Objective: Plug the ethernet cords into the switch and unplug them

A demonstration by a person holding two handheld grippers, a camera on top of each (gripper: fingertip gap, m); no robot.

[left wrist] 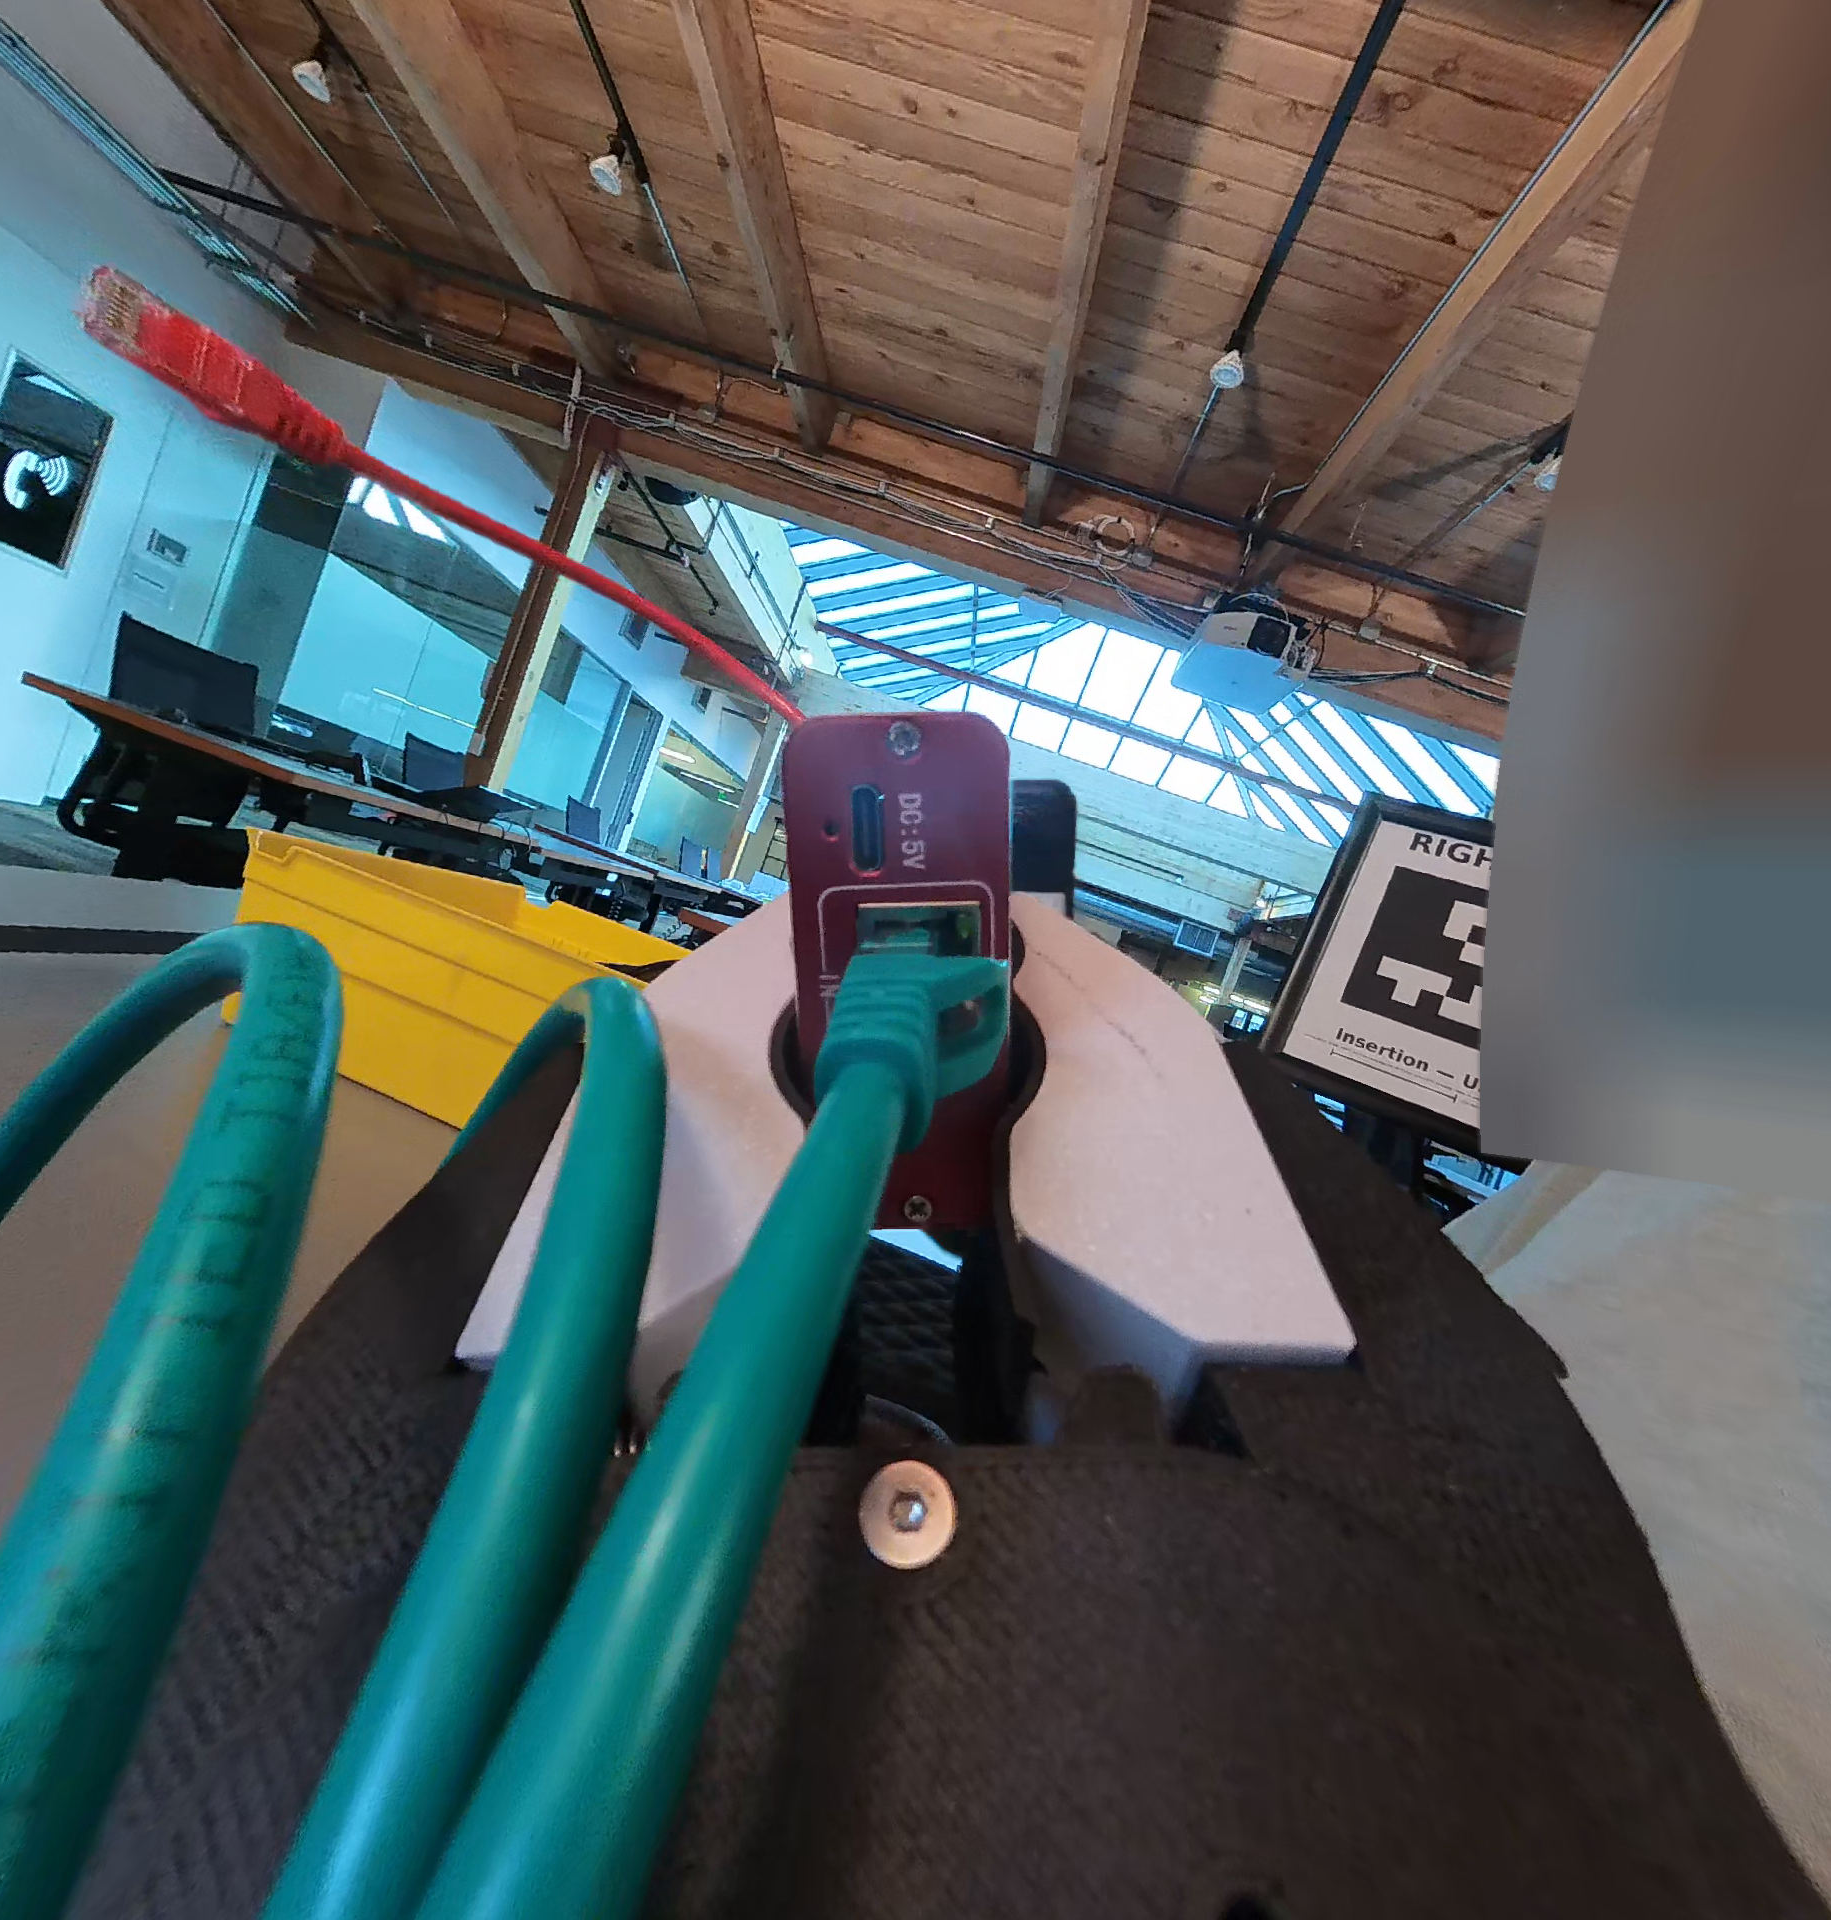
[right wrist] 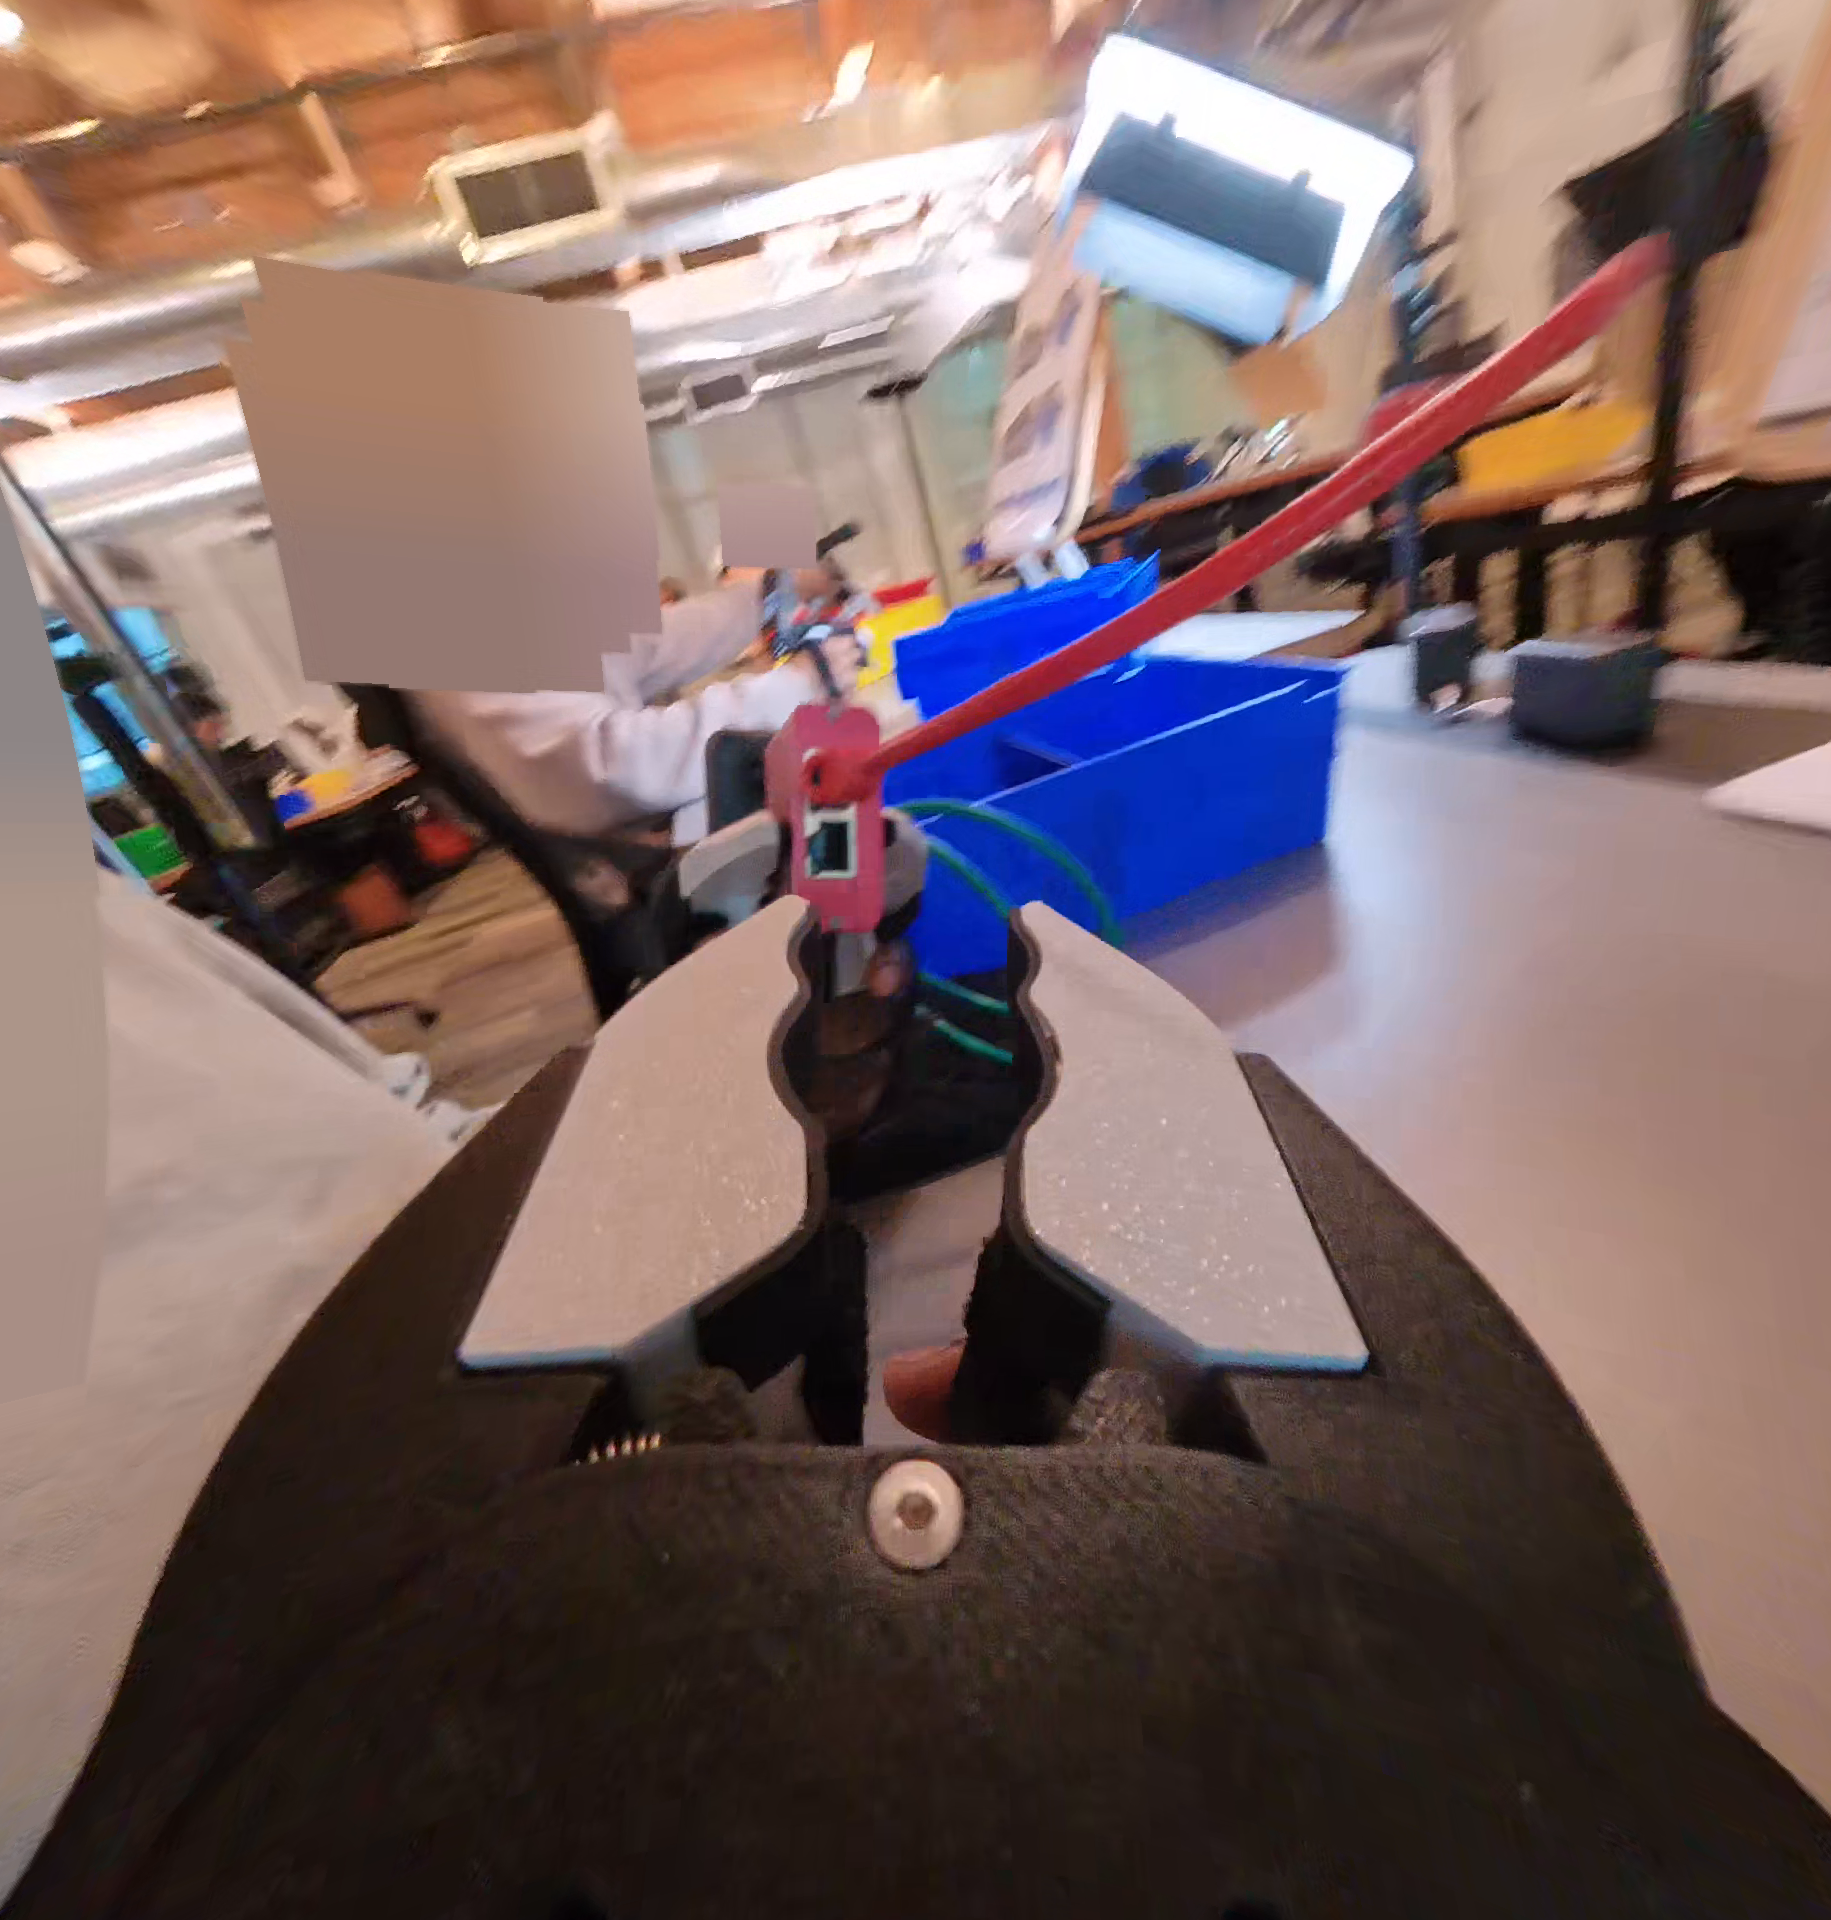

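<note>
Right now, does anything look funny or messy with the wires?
Yes. The red cord is plugged into the switch at one end, but its other plug sticks up loose in the air. The green cord is plugged in too, and it loops messily over the left gripper, which holds the switch.

Daylight pours in through the skylight (left wrist: pixel 1098 675), which glows nearly white, and small spot lamps (left wrist: pixel 606 171) dot the timber ceiling (left wrist: pixel 890 208). The left wrist view is bright and sharp at centre, though the red plug (left wrist: pixel 194 358) up left looks soft and the beams bow outward toward the edges. The right wrist view is smeared by motion: the room behind streaks, a ceiling light panel (right wrist: pixel 1233 208) blows out, and the blue bin (right wrist: pixel 1150 769) is perhaps only slightly blurred.
</note>
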